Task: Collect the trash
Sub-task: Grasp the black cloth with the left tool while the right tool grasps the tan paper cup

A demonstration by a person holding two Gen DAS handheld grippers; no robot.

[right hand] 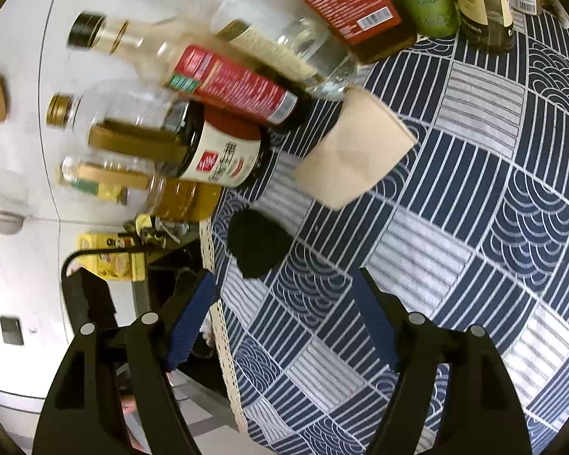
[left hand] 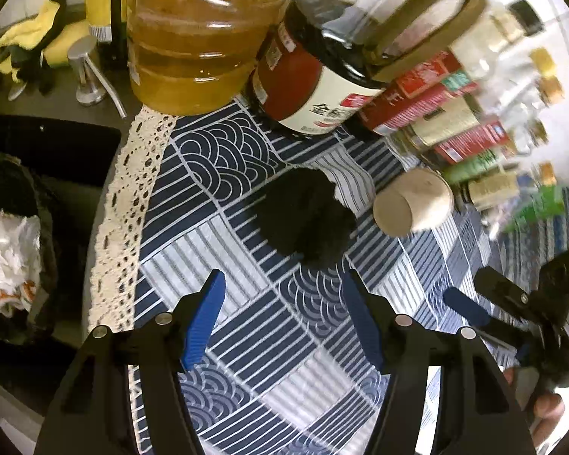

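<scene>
Over a table (left hand: 246, 398) under a blue-and-white patterned cloth, two tools, both pointing downward.

Left edge, off the cloth: black bag (left hand: 22, 265), soft and crumpled, mouth open, white crumpled paper (left hand: 13, 258) inside. Cream lace trim (left hand: 121, 227) runs along the cloth's edge beside it.

Left tool (left hand: 282, 326): jaws wide apart, ribbed blue pads, black frame, nothing between them and nothing touched. It hangs over bare cloth, just short of the wad.

Wad (left hand: 305, 216): black, matte, ragged-edged, crumpled lump lying loose on the cloth, apart from both tools. Material cannot be told.

Cup (left hand: 413, 204): beige paper, tapered cylinder, on its side just right of the wad, mouth toward the left tool, close to the bottles.

Back row: oil jug (left hand: 193, 49), clear ribbed plastic, amber liquid; dark jar (left hand: 315, 76) with red-and-white label; further bottles (left hand: 451, 121), glass or plastic, blurred.

Right tool (right hand: 284, 311): jaws wide apart, same blue ribbed pads, empty, touching nothing. In its view it hangs over the cloth's laced edge, wad just ahead, cup beyond.
</scene>
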